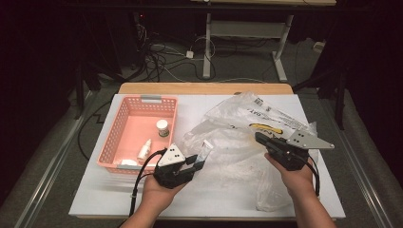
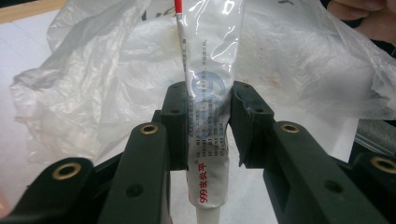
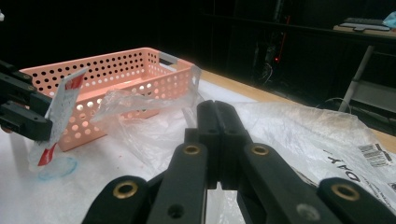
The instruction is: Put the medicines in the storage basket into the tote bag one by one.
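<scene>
Beyond the tabletop's far edge, tangled black and white cables [image 1: 157, 57] lie on the grey floor [image 1: 247, 66] beside white metal desk legs [image 1: 207, 47].

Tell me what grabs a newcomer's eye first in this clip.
Probably the silver ointment tube clamped between the left gripper's jaws, just right of the pink basket. Next, the big crumpled clear plastic bag across the table's right half, where the right gripper pinches its film.

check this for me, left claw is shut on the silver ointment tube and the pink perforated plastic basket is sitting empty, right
Not quite. The left claw is shut on the silver ointment tube, but the pink perforated plastic basket is not empty: the high view shows a small white jar and a small white dropper bottle inside.
</scene>
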`<state>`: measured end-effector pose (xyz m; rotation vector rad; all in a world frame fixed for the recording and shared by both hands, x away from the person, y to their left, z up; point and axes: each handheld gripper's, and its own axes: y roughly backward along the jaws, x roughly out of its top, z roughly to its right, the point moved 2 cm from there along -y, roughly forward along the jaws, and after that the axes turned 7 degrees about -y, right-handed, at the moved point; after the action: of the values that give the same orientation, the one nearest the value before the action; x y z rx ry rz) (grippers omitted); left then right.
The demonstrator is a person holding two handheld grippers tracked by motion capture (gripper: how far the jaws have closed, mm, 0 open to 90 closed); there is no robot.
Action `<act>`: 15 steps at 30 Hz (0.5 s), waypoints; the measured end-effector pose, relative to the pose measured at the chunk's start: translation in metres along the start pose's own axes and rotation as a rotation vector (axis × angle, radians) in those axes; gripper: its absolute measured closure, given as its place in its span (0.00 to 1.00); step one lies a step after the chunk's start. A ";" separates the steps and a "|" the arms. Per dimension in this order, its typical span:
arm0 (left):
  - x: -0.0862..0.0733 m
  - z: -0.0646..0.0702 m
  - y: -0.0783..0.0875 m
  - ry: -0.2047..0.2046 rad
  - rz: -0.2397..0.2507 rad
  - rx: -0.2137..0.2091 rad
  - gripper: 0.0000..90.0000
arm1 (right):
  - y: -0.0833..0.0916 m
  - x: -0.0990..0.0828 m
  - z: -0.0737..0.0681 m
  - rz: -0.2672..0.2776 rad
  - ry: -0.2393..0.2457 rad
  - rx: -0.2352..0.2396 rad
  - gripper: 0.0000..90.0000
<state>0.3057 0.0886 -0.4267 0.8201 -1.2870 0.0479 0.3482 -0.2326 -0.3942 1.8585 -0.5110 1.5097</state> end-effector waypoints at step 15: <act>0.002 0.003 -0.007 -0.019 -0.010 -0.004 0.75 | 0.001 0.002 -0.006 0.007 0.006 0.012 1.00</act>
<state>0.3071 0.0807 -0.4286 0.8252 -1.3006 0.0289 0.3442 -0.2287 -0.3916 1.8632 -0.5068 1.5250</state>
